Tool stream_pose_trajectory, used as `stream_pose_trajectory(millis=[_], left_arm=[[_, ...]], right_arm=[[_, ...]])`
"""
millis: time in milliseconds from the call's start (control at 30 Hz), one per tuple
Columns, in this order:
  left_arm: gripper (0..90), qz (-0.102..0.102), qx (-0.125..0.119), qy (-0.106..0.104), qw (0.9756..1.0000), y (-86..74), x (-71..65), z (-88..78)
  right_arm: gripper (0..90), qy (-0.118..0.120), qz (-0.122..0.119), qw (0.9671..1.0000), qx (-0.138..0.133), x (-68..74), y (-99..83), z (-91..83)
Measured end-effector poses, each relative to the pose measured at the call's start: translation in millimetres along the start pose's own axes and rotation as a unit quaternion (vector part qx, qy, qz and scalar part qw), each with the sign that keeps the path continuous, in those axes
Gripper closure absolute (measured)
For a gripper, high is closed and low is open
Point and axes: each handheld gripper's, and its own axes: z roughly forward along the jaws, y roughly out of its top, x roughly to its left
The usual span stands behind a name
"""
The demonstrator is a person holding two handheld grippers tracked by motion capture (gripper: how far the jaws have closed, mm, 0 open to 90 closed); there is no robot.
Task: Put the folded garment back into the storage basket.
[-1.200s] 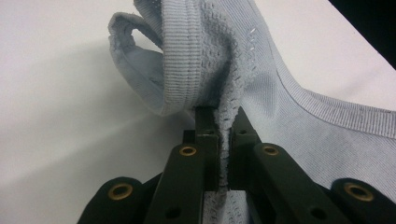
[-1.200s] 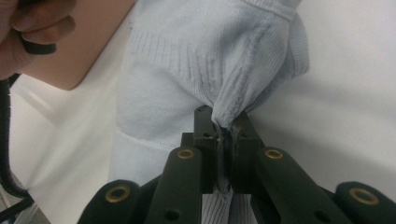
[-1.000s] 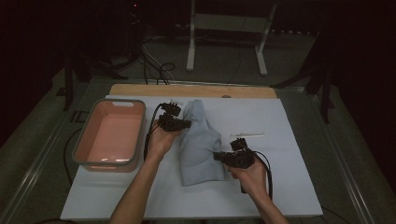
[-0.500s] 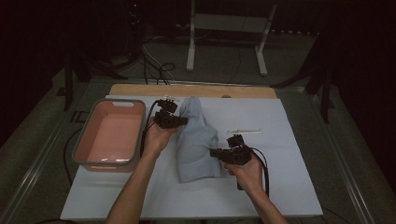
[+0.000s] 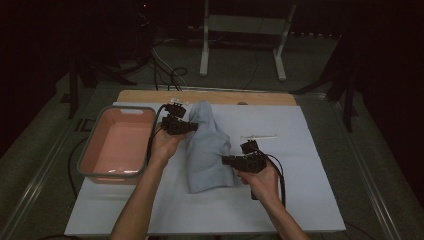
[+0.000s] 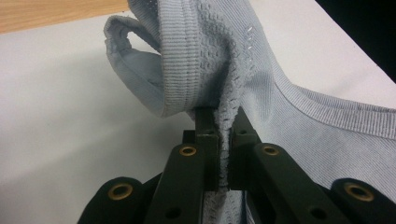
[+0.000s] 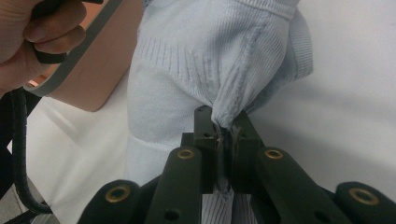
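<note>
A pale blue knitted garment point(image 5: 207, 150) lies bunched lengthwise on the white sheet point(image 5: 310, 150) in the middle of the table. My left gripper point(image 5: 192, 126) is shut on its far left edge; the left gripper view has the ribbed hem point(image 6: 187, 60) pinched between the two black jaws point(image 6: 223, 133). Shut on the garment's near right edge is my right gripper point(image 5: 225, 161), and a fold of knit point(image 7: 233, 98) sits squeezed between its jaws point(image 7: 223, 135) in the right gripper view. Both held parts are raised a little off the sheet.
A pink tub with a grey rim point(image 5: 117, 145) stands left of the garment, close to my left hand; the right gripper view has its corner point(image 7: 88, 70). A thin white stick point(image 5: 259, 135) lies right of the garment. The wooden table edge point(image 5: 210, 96) runs along the back.
Both grippers and the garment have shifted slightly left and toward me. Each gripper keeps its grip on the cloth.
</note>
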Motion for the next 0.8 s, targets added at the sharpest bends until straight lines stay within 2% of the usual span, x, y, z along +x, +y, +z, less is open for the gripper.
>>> stream_pose_trajectory(millis=[233, 600, 800], left_arm=[[87.1, -0.001, -0.002, 0.002, 1.0000, 2.4, 2.3, -3.9], [87.1, 0.002, -0.002, 0.006, 1.0000, 7.0, 5.3, -10.1], [87.1, 0.000, -0.003, 0.009, 1.0000, 8.8, 8.2, -13.7]], right_arm=[[84.6, 0.002, -0.006, 1.0000, -0.001, 4.2, 5.1, 1.0], [84.6, 0.011, 0.004, 0.9999, -0.003, 7.1, 10.3, 3.9], [84.6, 0.011, -0.002, 0.9999, -0.003, 10.7, 14.7, 5.7]])
